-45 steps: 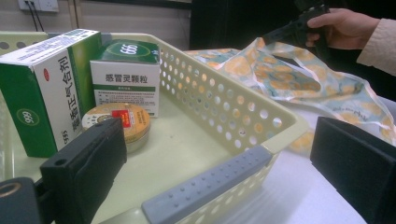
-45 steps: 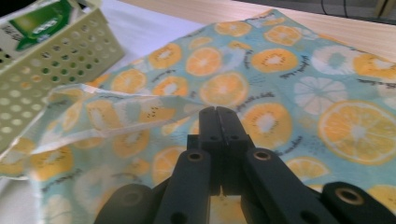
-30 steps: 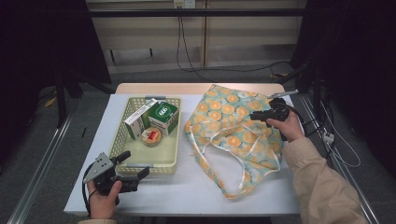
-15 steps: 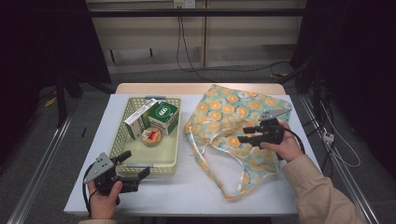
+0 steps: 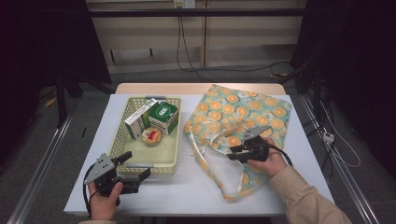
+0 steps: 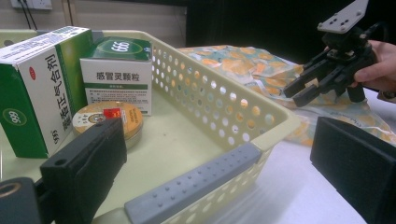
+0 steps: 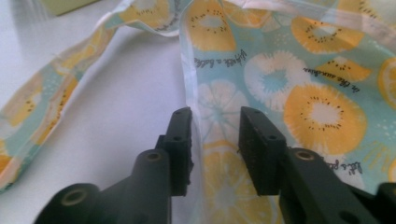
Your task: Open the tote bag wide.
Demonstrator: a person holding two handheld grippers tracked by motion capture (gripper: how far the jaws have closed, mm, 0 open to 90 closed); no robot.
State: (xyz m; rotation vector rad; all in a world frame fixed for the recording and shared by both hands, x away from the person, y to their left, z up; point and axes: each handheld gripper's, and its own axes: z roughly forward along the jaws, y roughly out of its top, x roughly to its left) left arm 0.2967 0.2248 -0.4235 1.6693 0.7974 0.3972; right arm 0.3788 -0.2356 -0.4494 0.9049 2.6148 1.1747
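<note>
Right gripper [image 7: 212, 140]: jaws parted, a narrow gap between them, straddling the edge of the fruit-print cloth bag [image 7: 289, 88]. The cloth runs up between the two pads, but whether the pads already pinch it cannot be told; it looks like a grab about to happen, not yet made. In the high view the right gripper [image 5: 239, 153] sits over the bag's near left part, by the looped handles [image 5: 205, 140], with the person's right hand [image 5: 267, 161] behind it.

Left gripper [image 6: 205, 182]: jaws wide open, nothing between them, hovering at the near rim of the yellow basket [image 6: 243, 135]. In the high view the left gripper [image 5: 133, 175] hangs just off the basket's near edge, held by the left hand [image 5: 103, 203].

Bag [image 5: 243, 126] lies flat on the white table [image 5: 187, 186], right of the basket [image 5: 122, 135], mouth not opened, empty as far as I can tell.

Still in the basket: tall green-and-white box [image 6: 39, 79], smaller green box [image 6: 116, 74], round tin [image 6: 109, 121]. None lifted.

Judgement: early stage, likely packing the basket items into the bag. Done: right gripper lined up on the bag edge. Left: grip and open the bag, then move all three items across.
</note>
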